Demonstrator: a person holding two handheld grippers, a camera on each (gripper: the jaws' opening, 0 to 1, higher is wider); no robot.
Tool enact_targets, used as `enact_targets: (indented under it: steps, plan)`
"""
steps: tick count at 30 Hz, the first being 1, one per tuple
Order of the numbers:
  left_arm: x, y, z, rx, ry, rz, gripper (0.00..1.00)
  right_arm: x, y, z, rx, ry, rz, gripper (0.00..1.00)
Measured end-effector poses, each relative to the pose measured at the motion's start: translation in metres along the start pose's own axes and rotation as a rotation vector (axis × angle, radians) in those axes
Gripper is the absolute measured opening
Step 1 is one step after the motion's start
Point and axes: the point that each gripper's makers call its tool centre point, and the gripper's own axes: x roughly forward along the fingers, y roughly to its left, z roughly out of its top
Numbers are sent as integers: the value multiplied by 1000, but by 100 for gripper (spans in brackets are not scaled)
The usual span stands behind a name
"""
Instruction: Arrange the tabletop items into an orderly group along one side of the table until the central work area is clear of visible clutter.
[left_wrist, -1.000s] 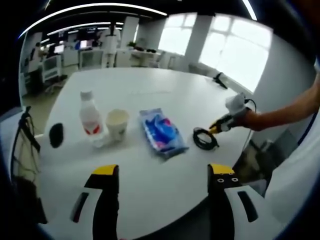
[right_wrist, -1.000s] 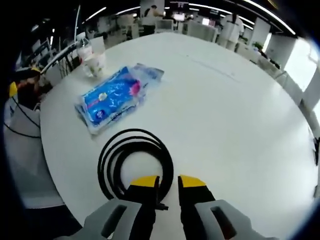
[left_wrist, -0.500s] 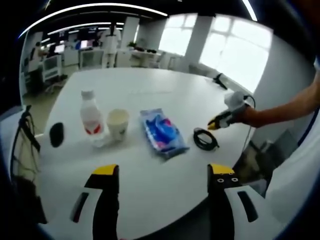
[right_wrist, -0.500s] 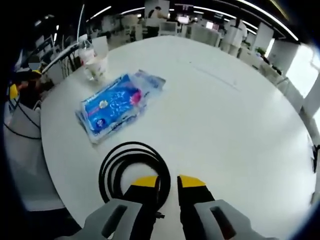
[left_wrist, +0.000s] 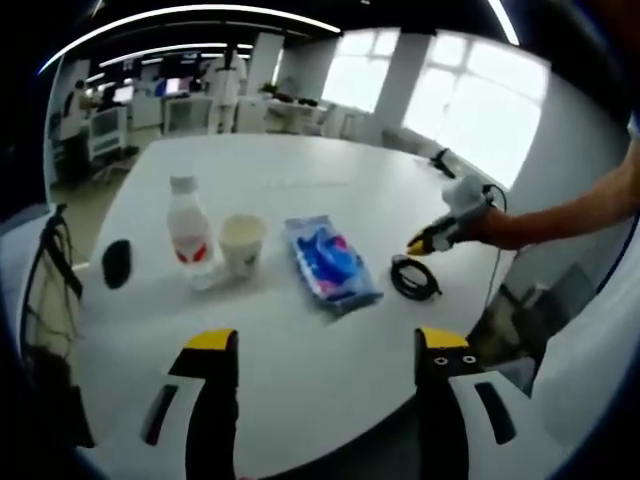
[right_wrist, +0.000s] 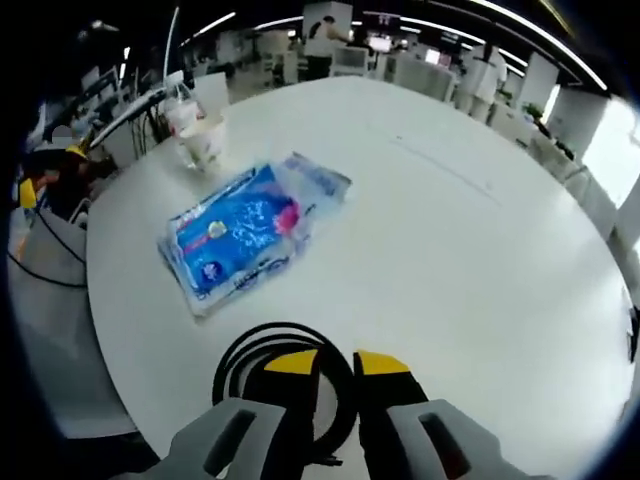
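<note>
On the round white table (left_wrist: 300, 180) stand a white bottle with a red label (left_wrist: 188, 232) and a paper cup (left_wrist: 242, 243) side by side. Right of them lies a blue plastic packet (left_wrist: 330, 262), then a coiled black cable (left_wrist: 414, 278). My left gripper (left_wrist: 325, 345) hovers wide open over the near table edge, holding nothing. My right gripper (left_wrist: 422, 243), held by a hand, hangs just above the cable. In the right gripper view the right gripper (right_wrist: 335, 362) shows a narrow gap between its jaws, with the cable (right_wrist: 232, 368) lying loose beneath and the packet (right_wrist: 245, 235) beyond.
A small black oval object (left_wrist: 116, 264) lies at the table's left edge, near the bottle. A chair draped with black cords (left_wrist: 45, 300) stands left of the table. Another dark item (left_wrist: 440, 160) sits at the far right edge. Office desks fill the background.
My right gripper has risen and drawn back from the cable coil, which stays on the table. The left gripper view has shifted slightly; the bottle, cup and packet have not moved.
</note>
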Motion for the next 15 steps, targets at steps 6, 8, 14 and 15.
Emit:
enact_targets:
  steps: [6,8,14,15]
  plan:
    - [0,1,-4,-10,2,5,72,5,6,10,-13,-3,15,10]
    - [1,1,-5,-14,4,6,71,7,7,13,-17,-5,19,10]
    - [4,-5,-6,-40,-3,-2,71,16,9,25,-24,-15,32,9]
    - [6,-7,-8,-43,-1,-2,71,17,10,27,-27,-16,34,9]
